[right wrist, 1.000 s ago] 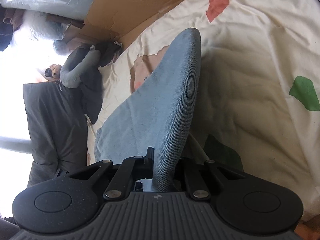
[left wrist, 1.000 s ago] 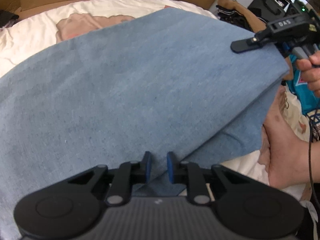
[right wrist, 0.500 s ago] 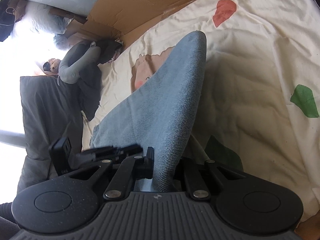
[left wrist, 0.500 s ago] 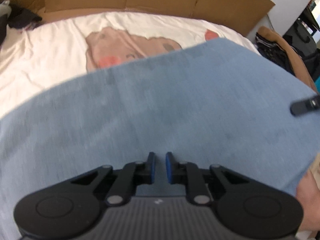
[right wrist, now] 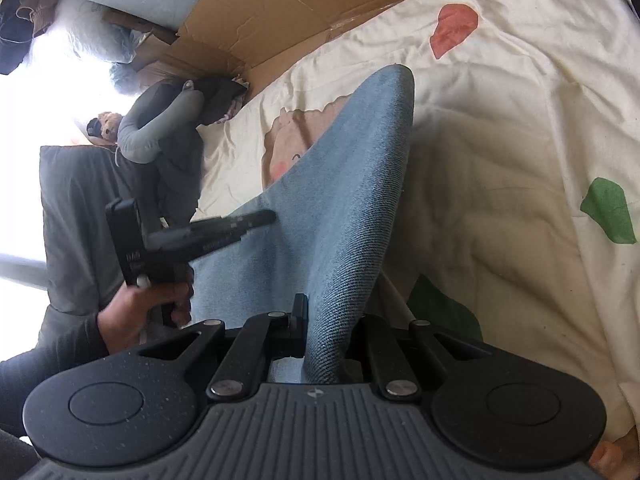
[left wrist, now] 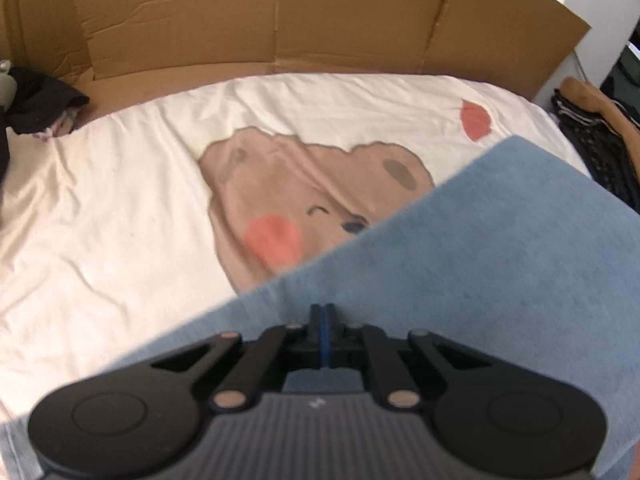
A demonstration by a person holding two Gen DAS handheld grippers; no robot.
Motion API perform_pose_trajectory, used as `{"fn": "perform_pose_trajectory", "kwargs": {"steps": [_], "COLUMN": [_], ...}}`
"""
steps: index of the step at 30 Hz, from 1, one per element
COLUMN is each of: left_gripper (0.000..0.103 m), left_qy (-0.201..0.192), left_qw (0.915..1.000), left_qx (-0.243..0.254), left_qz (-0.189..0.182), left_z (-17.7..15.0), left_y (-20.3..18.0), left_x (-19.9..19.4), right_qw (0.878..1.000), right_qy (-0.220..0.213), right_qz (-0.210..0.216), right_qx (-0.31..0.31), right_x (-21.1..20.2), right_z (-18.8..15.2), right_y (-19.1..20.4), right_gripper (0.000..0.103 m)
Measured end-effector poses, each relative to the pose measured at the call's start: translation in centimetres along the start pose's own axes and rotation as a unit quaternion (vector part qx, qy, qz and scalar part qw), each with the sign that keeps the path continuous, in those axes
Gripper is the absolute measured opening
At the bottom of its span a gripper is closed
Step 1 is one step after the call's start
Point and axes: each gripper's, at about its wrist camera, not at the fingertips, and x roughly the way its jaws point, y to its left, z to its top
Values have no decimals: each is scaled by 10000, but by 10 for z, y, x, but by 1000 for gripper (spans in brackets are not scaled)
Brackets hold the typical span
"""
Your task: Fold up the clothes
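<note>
A light blue denim garment [left wrist: 500,260] lies partly lifted over the cream bed sheet [left wrist: 120,200]. In the left wrist view my left gripper [left wrist: 322,312] hangs above the garment's edge. Its jaws are closing, the blue pads meet, and no cloth shows between them. From the right wrist view, my right gripper [right wrist: 328,312] is shut on a raised fold of the garment [right wrist: 352,184], which stands up like a ridge. The left gripper [right wrist: 264,217], held by a hand [right wrist: 136,308], points across the cloth from the left.
A cardboard wall [left wrist: 280,20] borders the bed's far side. Dark clothes [left wrist: 40,108] lie at the far left, and a pile of clothes [left wrist: 592,132] sits off the right edge. A grey neck pillow [right wrist: 160,128] rests on dark bedding to the left.
My left gripper slid across the garment toward its edge, and its jaws came together. It has entered the right wrist view. The right gripper kept its hold and stayed put.
</note>
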Motion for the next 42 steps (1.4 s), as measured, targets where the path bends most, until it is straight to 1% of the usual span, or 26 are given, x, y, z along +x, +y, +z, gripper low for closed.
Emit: {"fn": "perform_pose_trajectory", "kwargs": {"steps": [3,6,9,11,13,17,20,22,28,32,37,42], "left_gripper": [3,2,1,2,3,3,3,3,4,4,4,4], "left_qy": [-6,-12,-45,-24,24,81,187,247,627,687,765,740], "left_qw": [10000,9999,10000,10000,9999,9994,9991,9987,9957,9945,9927,9908], "left_qx": [50,12,-70,3,72,224,143,70,108,174,-69,-318], "left_qz": [60,130,12,-58,-135,-268,-363,-429,-671,-772,-933,-1090], "left_z": [3,-2,-9,-14,-23,-47,-66,-77,-93,-103,-113,-126], "left_y": [0,-4,-7,-12,-18,-33,-42,-47,-62,-67,-67,-61], "left_x": [1,7,5,1,-4,-16,-21,-25,-36,-42,-51,-59], "right_qw": [10000,10000,9999,9998,9998,9996,9989,9983,9959,9926,9870,9755], "right_qy": [-11,-4,8,-10,-47,-43,-19,13,129,287,517,771], "right_qz": [11,-2,-99,-127,-125,-268,-441,-557,-703,-870,-1072,-1386], "right_qx": [-22,-24,-108,-143,-124,-88,-129,-173,-555,-799,-1078,-1524], "right_x": [0,1,3,3,3,3,5,5,8,11,18,28], "right_z": [0,2,4,5,6,6,7,9,14,18,22,25], "right_y": [0,1,7,12,14,17,24,32,59,79,109,142], "right_gripper": [6,6,6,6,7,7,7,6,6,7,7,7]}}
